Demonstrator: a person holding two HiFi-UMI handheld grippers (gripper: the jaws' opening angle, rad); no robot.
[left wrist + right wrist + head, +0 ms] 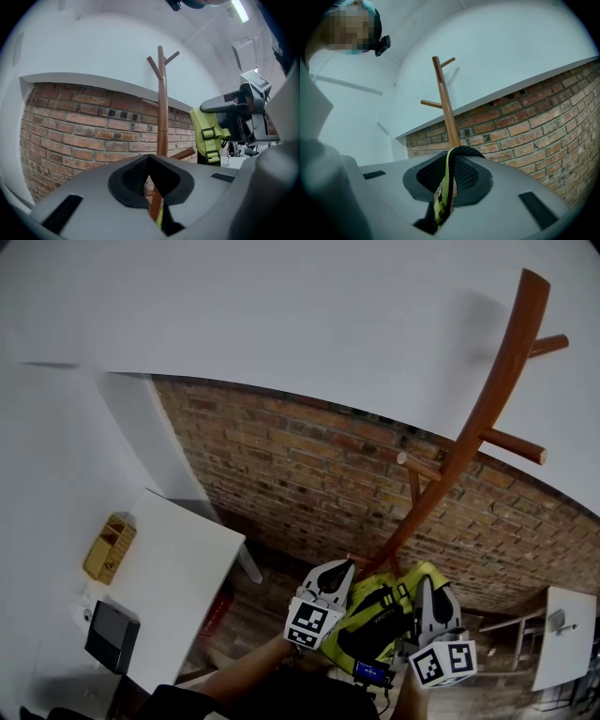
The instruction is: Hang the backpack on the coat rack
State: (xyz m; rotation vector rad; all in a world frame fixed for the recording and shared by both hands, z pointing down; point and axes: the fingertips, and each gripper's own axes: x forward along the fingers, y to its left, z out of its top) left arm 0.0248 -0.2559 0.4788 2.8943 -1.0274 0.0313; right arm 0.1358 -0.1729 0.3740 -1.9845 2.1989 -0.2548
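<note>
While the one backpack (380,620), lime-green with black panels and webbing, is hanging low between the two hand-held grippers, it is sitting just in front of the lower stem of the single coat rack (487,409) and not on any peg. The rack is showing as a smooth, reddish-brown wooden pole with three round pegs branching off it in the head view. The left hand-held gripper (149,159) is pressing its grey jaws together on a thin sliver of the backpack's lime and black fabric. The right hand-held gripper (450,161) is pinching one strap (449,183) – a black mesh loop edged with lime webbing – tight between its pads. Behind the rack a rough red brick wall (309,484) is running under smooth white plaster. At the left, one white counter (187,568) is carrying one yellow slotted organizer (110,547) and one dark flat device (112,637).
</note>
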